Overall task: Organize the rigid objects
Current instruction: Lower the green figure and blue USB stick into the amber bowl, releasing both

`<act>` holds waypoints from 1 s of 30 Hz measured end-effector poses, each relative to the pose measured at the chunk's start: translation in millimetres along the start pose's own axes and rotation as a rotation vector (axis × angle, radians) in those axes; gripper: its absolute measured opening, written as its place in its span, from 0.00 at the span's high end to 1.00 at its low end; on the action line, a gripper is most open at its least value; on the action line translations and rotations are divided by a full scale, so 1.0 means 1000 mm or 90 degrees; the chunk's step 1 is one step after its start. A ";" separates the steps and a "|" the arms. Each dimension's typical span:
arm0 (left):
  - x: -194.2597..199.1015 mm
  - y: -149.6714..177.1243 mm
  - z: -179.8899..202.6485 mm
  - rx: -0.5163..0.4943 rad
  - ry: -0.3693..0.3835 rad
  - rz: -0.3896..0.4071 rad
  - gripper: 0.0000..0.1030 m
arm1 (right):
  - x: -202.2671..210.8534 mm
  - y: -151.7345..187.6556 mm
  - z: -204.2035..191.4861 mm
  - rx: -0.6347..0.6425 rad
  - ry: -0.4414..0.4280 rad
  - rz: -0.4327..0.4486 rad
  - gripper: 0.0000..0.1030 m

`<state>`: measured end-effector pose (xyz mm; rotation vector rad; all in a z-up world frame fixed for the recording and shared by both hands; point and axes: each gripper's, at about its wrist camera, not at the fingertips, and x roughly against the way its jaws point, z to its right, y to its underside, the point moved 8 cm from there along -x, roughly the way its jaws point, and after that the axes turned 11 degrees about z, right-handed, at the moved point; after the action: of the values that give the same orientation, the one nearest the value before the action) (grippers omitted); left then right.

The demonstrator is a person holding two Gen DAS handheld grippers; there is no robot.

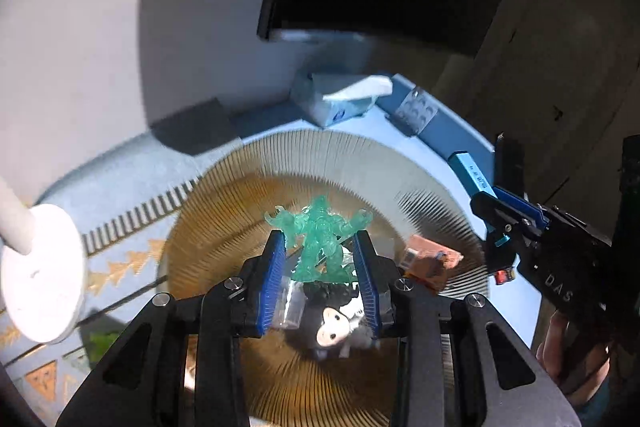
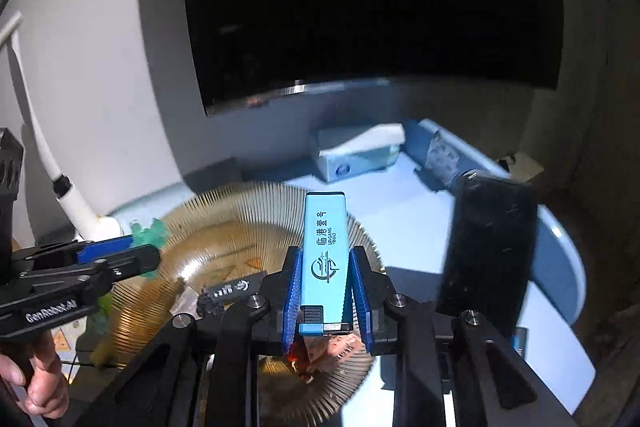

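Note:
My left gripper [image 1: 319,235] is shut on a translucent green figure [image 1: 322,219], which hangs above a ribbed glass dish [image 1: 360,155]. In the dish lie a black-and-white toy [image 1: 332,323], a clear bag and an orange block toy [image 1: 428,263]. My right gripper [image 2: 326,255] is shut on a light-blue bar with printed characters [image 2: 324,239], also over the dish [image 2: 256,195]. A small black labelled stick [image 2: 234,289] rests in the dish. Each view shows the other tool: the right gripper [image 1: 498,211] with the bar [image 1: 470,173], the left gripper [image 2: 132,247] with the figure [image 2: 150,231].
A tissue box [image 2: 356,151] and a blister pack [image 1: 416,111] sit at the back of the pale blue table [image 2: 400,219]. A black phone [image 2: 488,243] lies right of the dish. A white lamp base [image 1: 40,275] stands left. A dark screen [image 2: 360,7] is behind.

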<state>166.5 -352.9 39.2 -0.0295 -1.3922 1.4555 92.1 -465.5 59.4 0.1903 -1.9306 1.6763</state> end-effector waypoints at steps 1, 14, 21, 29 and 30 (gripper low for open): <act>-0.006 0.002 -0.001 0.001 -0.001 -0.006 0.69 | -0.007 0.004 0.001 0.004 0.005 -0.007 0.77; -0.043 0.019 -0.008 0.007 -0.011 -0.042 0.69 | -0.042 0.023 0.010 0.006 0.022 -0.054 0.77; -0.041 0.015 -0.003 0.015 -0.002 -0.033 0.56 | -0.049 0.023 0.008 -0.019 -0.011 -0.064 0.74; 0.044 -0.006 -0.001 0.015 0.008 0.038 0.55 | 0.011 -0.002 0.020 -0.070 -0.034 -0.007 0.70; 0.058 -0.008 -0.003 0.019 0.007 0.050 0.55 | 0.020 -0.004 0.023 -0.080 -0.036 0.000 0.70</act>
<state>149.2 -314.0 79.3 -0.0744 -1.3740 1.5385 69.8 -482.5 71.5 0.1914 -2.0706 1.5592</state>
